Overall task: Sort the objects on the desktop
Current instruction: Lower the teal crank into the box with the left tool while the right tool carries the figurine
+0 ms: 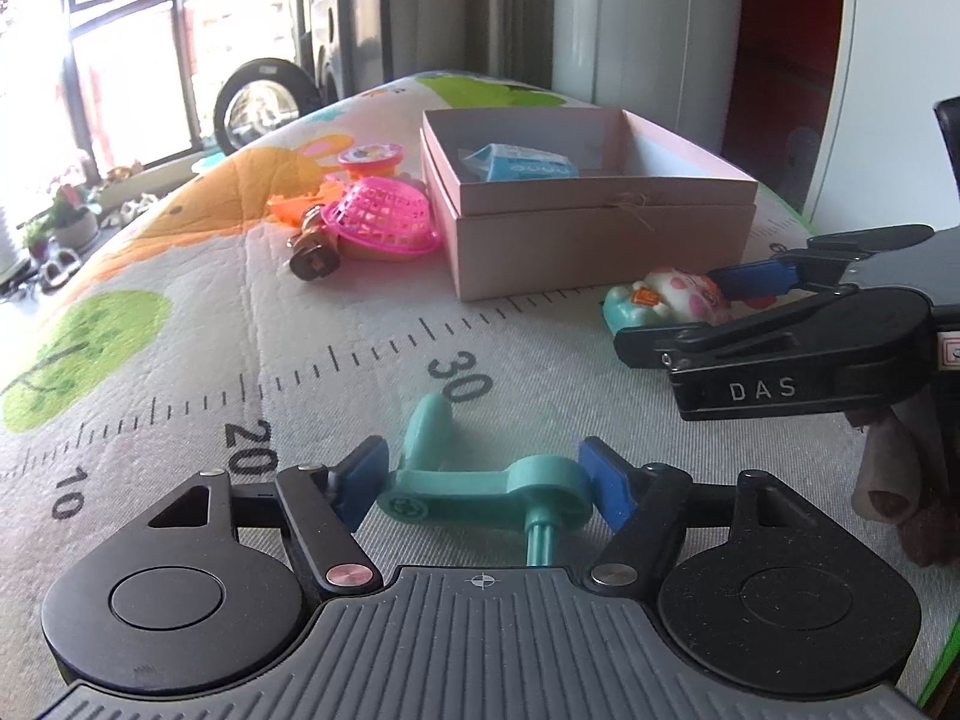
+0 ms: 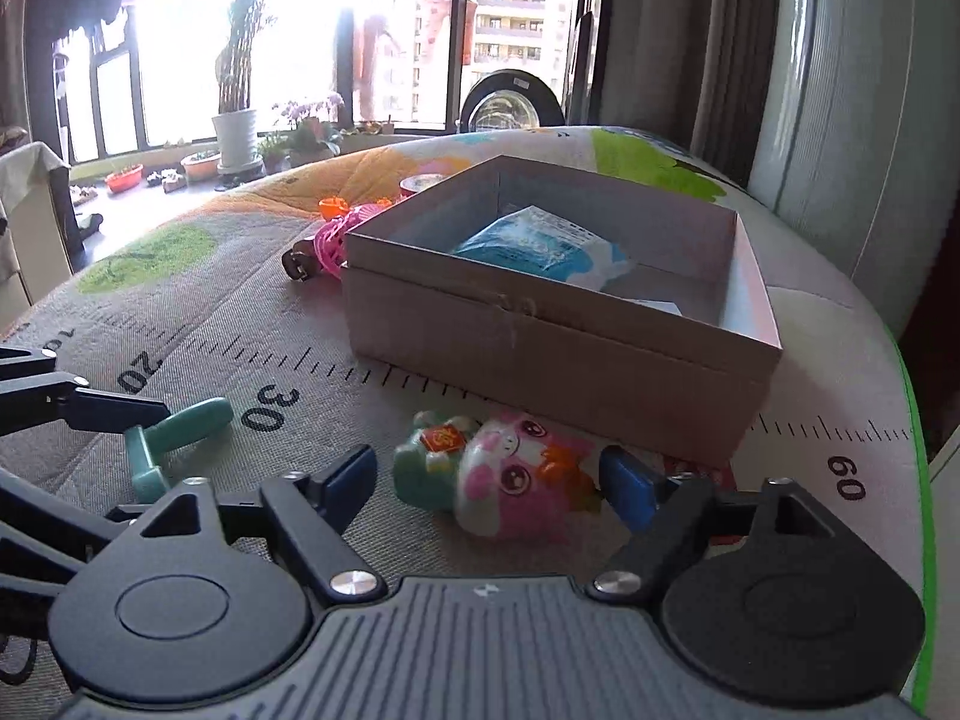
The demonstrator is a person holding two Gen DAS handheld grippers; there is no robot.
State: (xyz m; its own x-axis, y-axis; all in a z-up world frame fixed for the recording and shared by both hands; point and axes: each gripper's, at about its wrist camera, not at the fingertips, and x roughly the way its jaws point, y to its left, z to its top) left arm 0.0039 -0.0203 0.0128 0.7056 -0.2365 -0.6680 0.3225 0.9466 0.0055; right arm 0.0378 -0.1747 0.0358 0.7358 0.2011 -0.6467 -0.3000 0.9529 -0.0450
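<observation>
A teal plastic toy (image 1: 480, 486) lies on the play mat between the fingers of my left gripper (image 1: 483, 483), which is open around it, pads near its ends. It also shows in the right wrist view (image 2: 174, 438). My right gripper (image 2: 489, 489) is open around a pink and white piggy figurine (image 2: 504, 486) lying on the mat in front of the box; the figurine also shows in the left wrist view (image 1: 672, 297). An open pink cardboard box (image 1: 594, 234) holds a blue packet (image 1: 522, 165); in the right wrist view the box (image 2: 558, 348) stands just behind the figurine.
A pink plastic basket (image 1: 381, 216), an orange toy (image 1: 288, 207), a brown toy (image 1: 312, 252) and a round pink and yellow toy (image 1: 372, 159) lie left of the box. The mat (image 1: 240, 324) carries a printed ruler. Its green edge (image 2: 924, 510) is at the right.
</observation>
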